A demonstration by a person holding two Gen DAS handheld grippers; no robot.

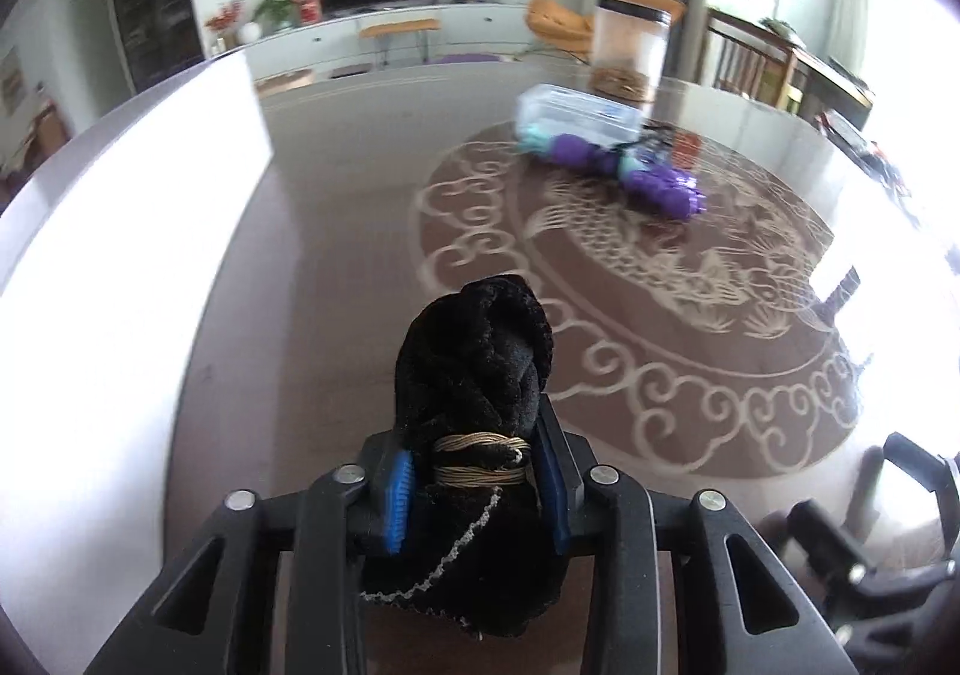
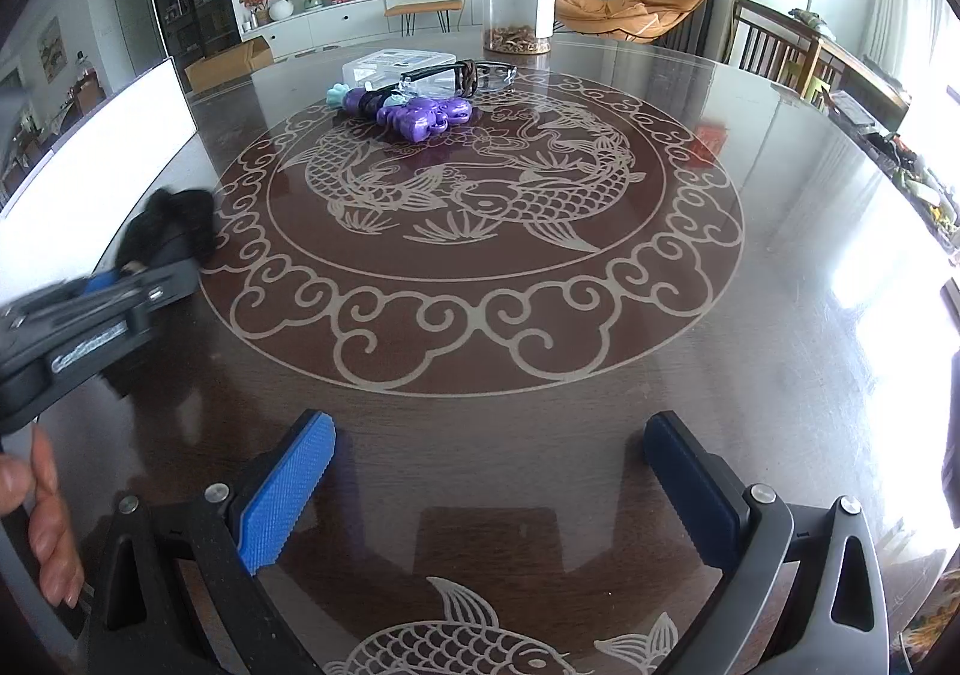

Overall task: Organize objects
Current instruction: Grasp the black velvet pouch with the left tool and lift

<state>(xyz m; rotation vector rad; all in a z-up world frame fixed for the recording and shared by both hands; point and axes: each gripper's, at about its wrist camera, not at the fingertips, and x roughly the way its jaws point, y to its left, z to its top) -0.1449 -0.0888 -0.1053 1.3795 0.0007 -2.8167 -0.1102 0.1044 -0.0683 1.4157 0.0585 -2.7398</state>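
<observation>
Left hand-held gripper [image 1: 480,486] clamps a black velvety pouch [image 1: 480,375], cord-tied, lower centre; its bottom edge hidden. Right hand-held gripper [image 2: 489,486] gapes wide, empty, over the glossy fish-patterned bench [image 2: 780,345].

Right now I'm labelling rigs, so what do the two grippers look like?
Both grippers, left and right, have black slotted frames with silver bolts and blue ribbed pads. The left one's body carries pale lettering too blurred to read.

Black velvet pouch [image 1: 480,375], tied with tan cord, stands upright above the table's left edge.
</observation>
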